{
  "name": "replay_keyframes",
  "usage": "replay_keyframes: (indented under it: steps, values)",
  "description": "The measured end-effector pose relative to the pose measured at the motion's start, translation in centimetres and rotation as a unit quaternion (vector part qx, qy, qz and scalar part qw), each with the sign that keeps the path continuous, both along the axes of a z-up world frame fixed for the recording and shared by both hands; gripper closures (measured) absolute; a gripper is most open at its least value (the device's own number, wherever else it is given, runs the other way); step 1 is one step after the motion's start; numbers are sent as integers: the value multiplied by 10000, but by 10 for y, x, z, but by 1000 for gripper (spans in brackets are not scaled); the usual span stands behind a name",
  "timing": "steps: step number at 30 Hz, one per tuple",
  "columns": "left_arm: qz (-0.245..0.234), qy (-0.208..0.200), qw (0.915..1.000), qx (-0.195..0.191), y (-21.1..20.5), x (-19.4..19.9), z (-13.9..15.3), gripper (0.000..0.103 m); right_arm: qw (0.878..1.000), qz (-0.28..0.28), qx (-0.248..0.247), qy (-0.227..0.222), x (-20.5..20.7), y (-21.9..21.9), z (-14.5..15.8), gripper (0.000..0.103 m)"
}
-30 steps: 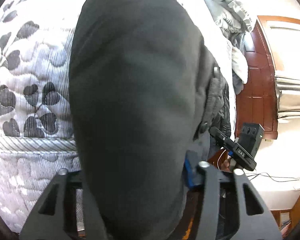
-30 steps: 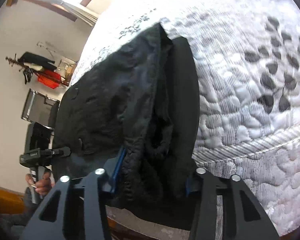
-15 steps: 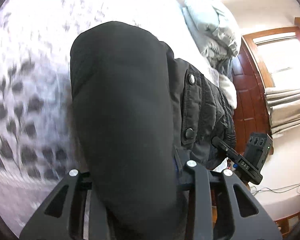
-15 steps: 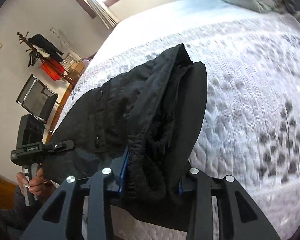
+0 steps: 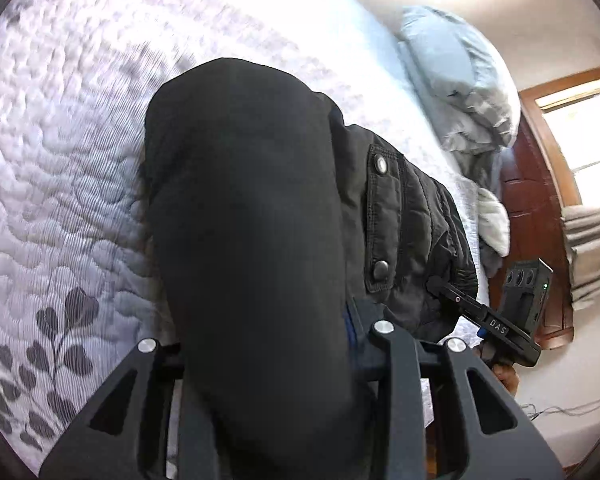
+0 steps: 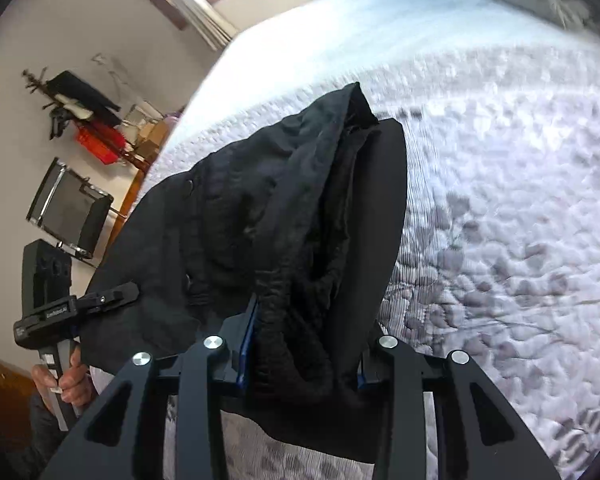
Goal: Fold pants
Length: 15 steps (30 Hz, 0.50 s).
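The black quilted pants (image 5: 260, 220) with snap buttons hang bunched between my two grippers above the bed. My left gripper (image 5: 268, 340) is shut on one end of the pants, whose smooth fabric drapes over it and hides the fingertips. My right gripper (image 6: 304, 344) is shut on the other bunched end of the pants (image 6: 300, 208). Each gripper shows in the other's view: the right one (image 5: 496, 320) and the left one (image 6: 72, 308), both at the pants' edge.
The bed's white quilt (image 5: 60, 160) with grey leaf print lies under the pants. A grey pillow and bedding (image 5: 460, 80) sit at the far end. A coat stand with clothes (image 6: 80, 108) and a dark chair (image 6: 68, 208) stand by the wall.
Both grippers have lifted and tilted up with the pants, bringing more of the bed's far end and pillow into view. Both stay shut on the pants.
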<state>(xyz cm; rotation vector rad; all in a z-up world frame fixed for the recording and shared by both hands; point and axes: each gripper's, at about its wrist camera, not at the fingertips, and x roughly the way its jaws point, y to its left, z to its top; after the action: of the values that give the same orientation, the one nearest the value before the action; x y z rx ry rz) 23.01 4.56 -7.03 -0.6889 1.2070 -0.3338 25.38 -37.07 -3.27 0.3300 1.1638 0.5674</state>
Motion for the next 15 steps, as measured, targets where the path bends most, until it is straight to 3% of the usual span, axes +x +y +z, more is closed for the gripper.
replay_keyframes:
  steps: [5, 7, 12, 15]
  values:
    - [-117, 0, 9999, -34, 12, -2, -23, 58, 9997, -132, 125, 161, 7, -7, -27, 59]
    - [-106, 53, 9999, 113, 11, -1, -30, 47, 9995, -153, 90, 263, 7, -12, -37, 51]
    - [-68, 18, 9997, 244, 15, -7, -33, 38, 9991, -263, 214, 271, -2, -24, -47, 26]
    - [15, 28, 9992, 400, 19, -12, -32, 25, 9979, -447, 381, 281, -12, -44, -51, 18]
